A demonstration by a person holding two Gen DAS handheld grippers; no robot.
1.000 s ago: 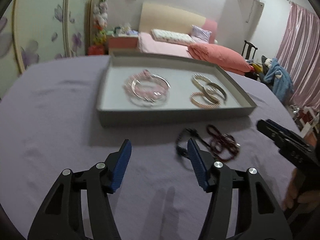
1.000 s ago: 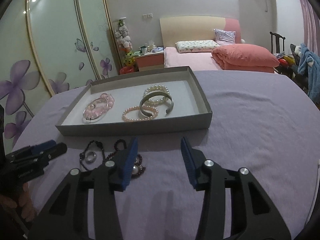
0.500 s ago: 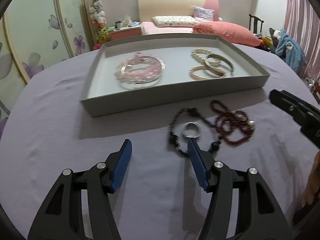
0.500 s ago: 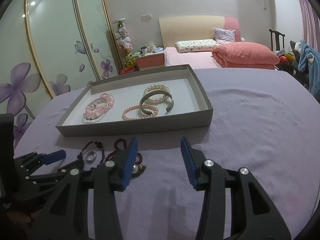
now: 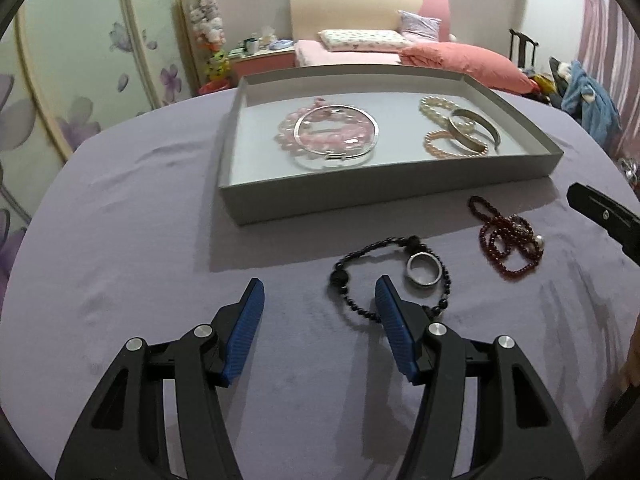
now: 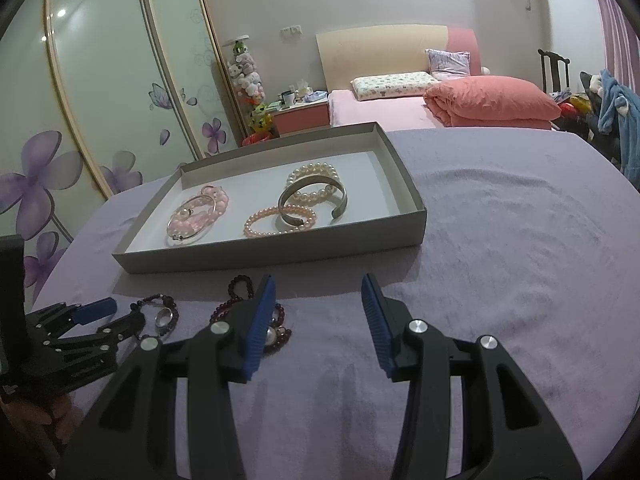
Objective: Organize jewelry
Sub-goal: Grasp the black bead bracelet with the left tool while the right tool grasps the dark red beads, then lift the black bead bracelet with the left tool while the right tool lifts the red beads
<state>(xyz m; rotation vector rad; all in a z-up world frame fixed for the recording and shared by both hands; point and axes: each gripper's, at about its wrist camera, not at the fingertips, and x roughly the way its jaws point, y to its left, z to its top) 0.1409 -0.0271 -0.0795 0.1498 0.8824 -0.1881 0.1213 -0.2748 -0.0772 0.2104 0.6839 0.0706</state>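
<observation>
Jewelry lies partly inside the grey tray (image 5: 384,196) and partly on the purple cloth (image 5: 120,240) in front of it. Within the tray, a pink bead bracelet (image 5: 320,136) under a thin silver bangle (image 5: 298,140) sits at its left end, while a pearl bracelet (image 6: 312,172), a peach bead bracelet (image 6: 264,224) and a metal cuff (image 6: 340,196) cluster toward its right. Just before the tray's front wall lie a black bead bracelet (image 5: 360,252), a silver ring (image 5: 424,270) inside its loop, and a dark red bead strand (image 5: 504,240). The left gripper (image 5: 318,300) hangs open beside the black bracelet; the right gripper (image 6: 318,296) is open too, empty, near the red strand.
</observation>
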